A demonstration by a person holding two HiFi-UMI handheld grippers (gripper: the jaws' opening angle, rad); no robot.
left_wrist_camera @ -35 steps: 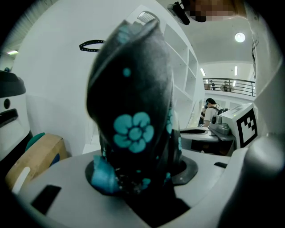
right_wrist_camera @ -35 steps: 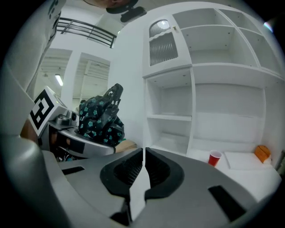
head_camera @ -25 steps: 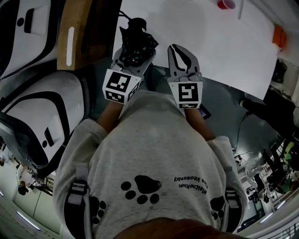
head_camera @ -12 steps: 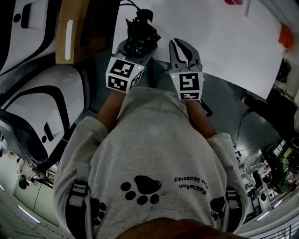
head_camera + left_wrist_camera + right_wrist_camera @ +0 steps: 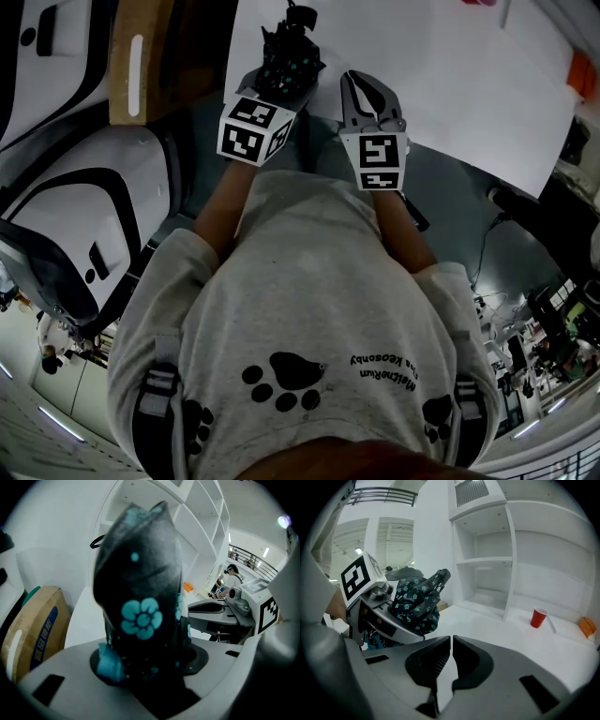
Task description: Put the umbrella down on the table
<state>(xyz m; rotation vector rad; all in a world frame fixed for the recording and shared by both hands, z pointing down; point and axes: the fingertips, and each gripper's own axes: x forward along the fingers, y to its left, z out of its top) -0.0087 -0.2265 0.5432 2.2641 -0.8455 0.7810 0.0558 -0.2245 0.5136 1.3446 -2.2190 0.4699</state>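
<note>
A folded black umbrella [image 5: 289, 54] with teal flowers is clamped in my left gripper [image 5: 281, 77], over the near edge of the white table [image 5: 450, 84]. In the left gripper view the umbrella [image 5: 140, 597] fills the middle and rises between the jaws of the left gripper [image 5: 147, 665], which press on its lower end. My right gripper [image 5: 364, 86] is beside it on the right, its jaws shut together with nothing between them. From the right gripper view, the umbrella [image 5: 417, 603] shows to the left of the right gripper [image 5: 451, 641], above the tabletop.
A brown cardboard box [image 5: 141, 56] stands left of the table. A red cup [image 5: 538, 617] and a small orange object [image 5: 587, 626] sit at the table's far side. White shelves [image 5: 487, 559] rise behind the table. White machine housings [image 5: 84, 225] stand at the left.
Both grippers have moved away from the person's body and out over the table's near edge. The umbrella has gone along with the left gripper.
</note>
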